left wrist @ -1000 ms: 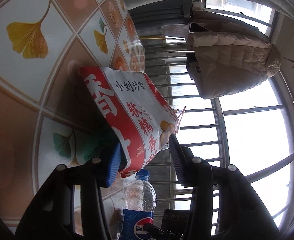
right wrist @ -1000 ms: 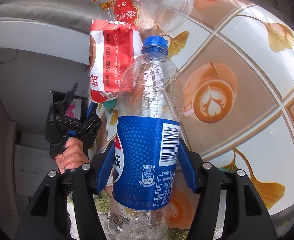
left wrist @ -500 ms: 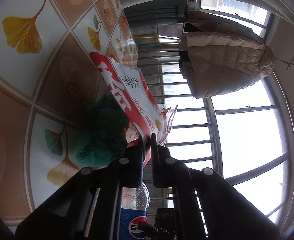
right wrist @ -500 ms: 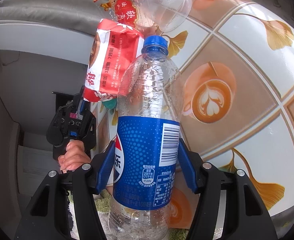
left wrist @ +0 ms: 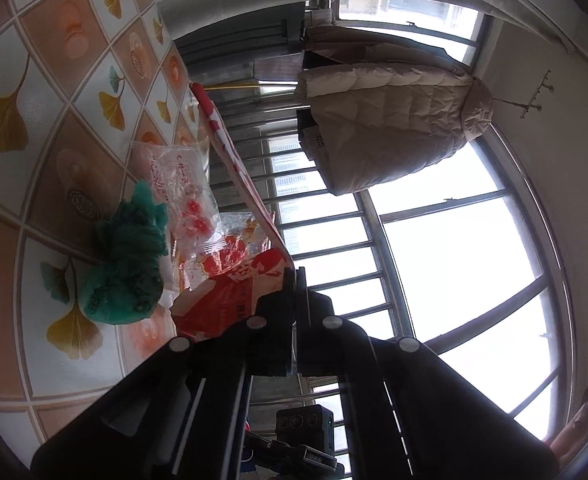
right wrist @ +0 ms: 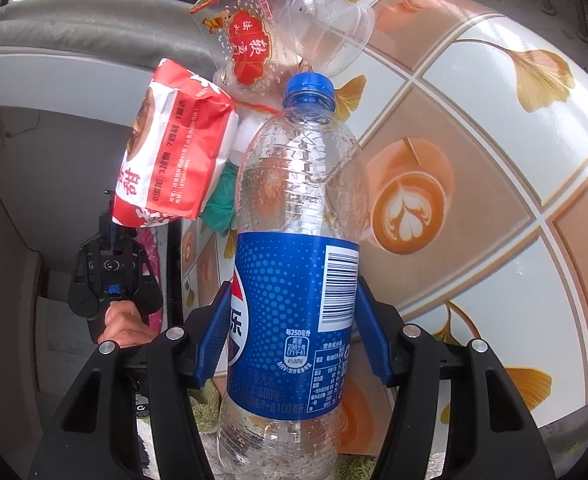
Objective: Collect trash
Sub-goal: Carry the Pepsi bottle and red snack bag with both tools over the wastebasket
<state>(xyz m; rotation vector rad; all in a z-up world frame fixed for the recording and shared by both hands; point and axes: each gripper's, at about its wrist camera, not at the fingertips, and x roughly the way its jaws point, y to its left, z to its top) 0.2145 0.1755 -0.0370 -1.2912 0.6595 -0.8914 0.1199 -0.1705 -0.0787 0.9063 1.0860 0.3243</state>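
Trash is sitting in both grippers and on the tiled tabletop (right wrist: 493, 128). The left gripper (left wrist: 295, 280) is pinching the edge of a red and white snack bag (left wrist: 230, 300) with its jaws clenched tight; in the left wrist view the bag is running from the lower centre up toward the middle of the frame, and in the right wrist view it is hanging at the left, clear of the tabletop. The right gripper (right wrist: 294, 320) is grasping an empty plastic bottle (right wrist: 297, 264) with a blue label and a blue cap, its blue pads pressing on the label at the centre of the frame. A clear wrapper (right wrist: 250, 40) with red print and a clear plastic cup (right wrist: 329, 36) are lying side by side at the top of the right wrist view, behind the bottle. A crumpled green bag (left wrist: 128, 264) is lying at the left of the left wrist view, beside the snack bag. A hand (right wrist: 124, 326) is gripping the left gripper's handle at the lower left. A beige padded jacket (left wrist: 389, 120) is hanging by the window (left wrist: 453, 264) at the upper right of the left wrist view.
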